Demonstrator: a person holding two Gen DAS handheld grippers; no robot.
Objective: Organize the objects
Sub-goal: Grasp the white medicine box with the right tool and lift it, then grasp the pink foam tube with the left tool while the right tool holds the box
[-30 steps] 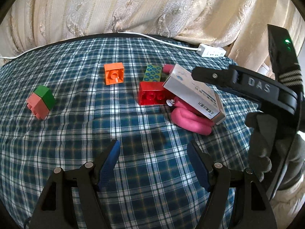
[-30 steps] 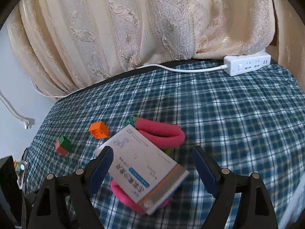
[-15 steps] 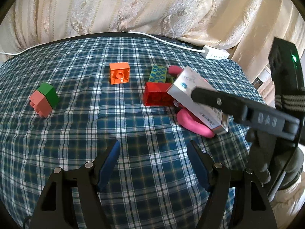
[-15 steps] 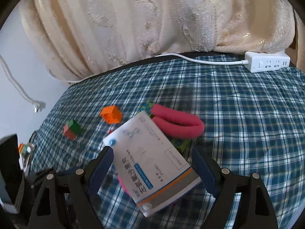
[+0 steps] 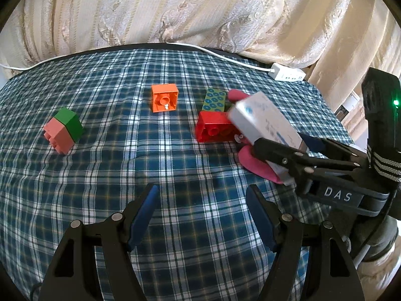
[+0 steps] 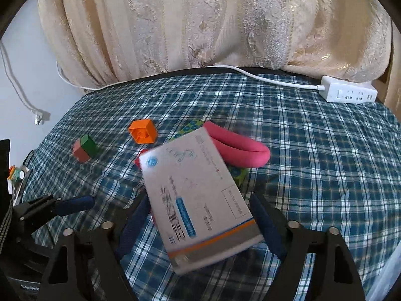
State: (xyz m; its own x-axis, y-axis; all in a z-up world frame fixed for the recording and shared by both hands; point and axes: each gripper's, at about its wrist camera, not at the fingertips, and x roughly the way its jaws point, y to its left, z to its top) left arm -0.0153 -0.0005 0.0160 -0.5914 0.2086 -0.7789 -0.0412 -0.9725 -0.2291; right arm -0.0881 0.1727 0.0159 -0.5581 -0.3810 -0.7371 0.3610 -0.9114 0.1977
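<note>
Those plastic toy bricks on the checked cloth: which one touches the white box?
The red plastic brick: the white cardboard box leans over it. The orange brick lies apart.

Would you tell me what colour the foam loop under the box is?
Pink; the foam loop shows best in the right wrist view.

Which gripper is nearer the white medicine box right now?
Right. The right gripper has its fingers on either side of the medicine box, near its end. The left gripper hangs open over bare plaid cloth, clearly short of the box and to its left.
</note>
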